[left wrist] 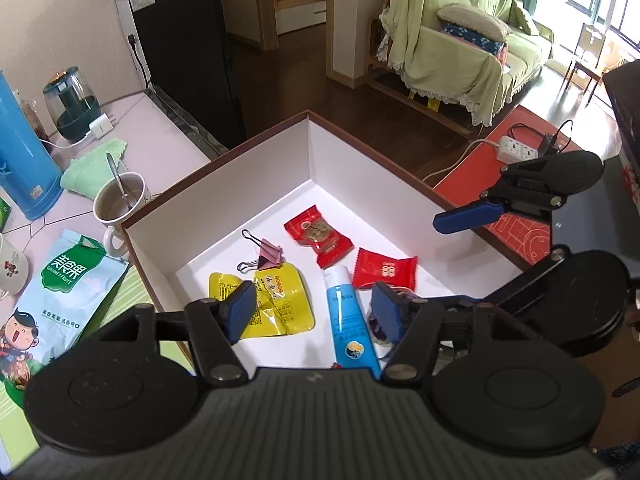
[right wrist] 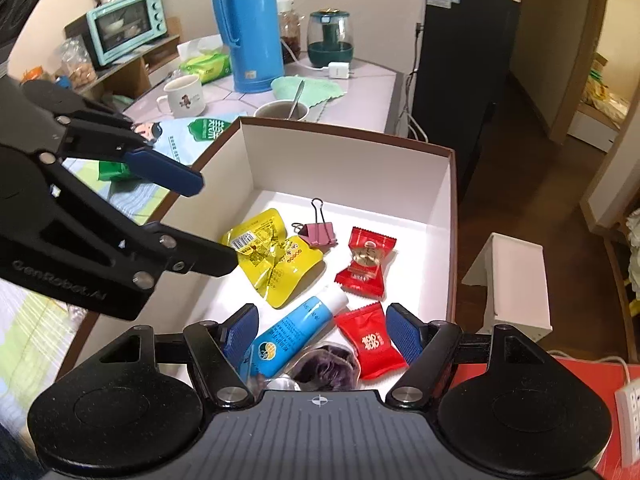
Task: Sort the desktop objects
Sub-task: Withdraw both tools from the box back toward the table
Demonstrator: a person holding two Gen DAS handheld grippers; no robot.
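Left tool (left wrist: 314, 312) and right tool (right wrist: 322, 332) both spread wide and holding nothing above a white box (left wrist: 344, 160), inside on its floor a yellow pouch (right wrist: 276, 256), pink binder clip (right wrist: 318, 232), blue tube (right wrist: 296, 332), two red candy packets (right wrist: 366, 262) toward the box's right wall

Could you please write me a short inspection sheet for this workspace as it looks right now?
Surface: pale table, crowded.
Job's things: white box holding a pink binder clip, yellow pouch, blue tube, two red candies.
Clutter: blue thermos, mug with spoon, snack bag.
Grippers: left gripper and right gripper open, empty, over the box.
Cables: power strip with white lead.
Surroundings: covered sofa.
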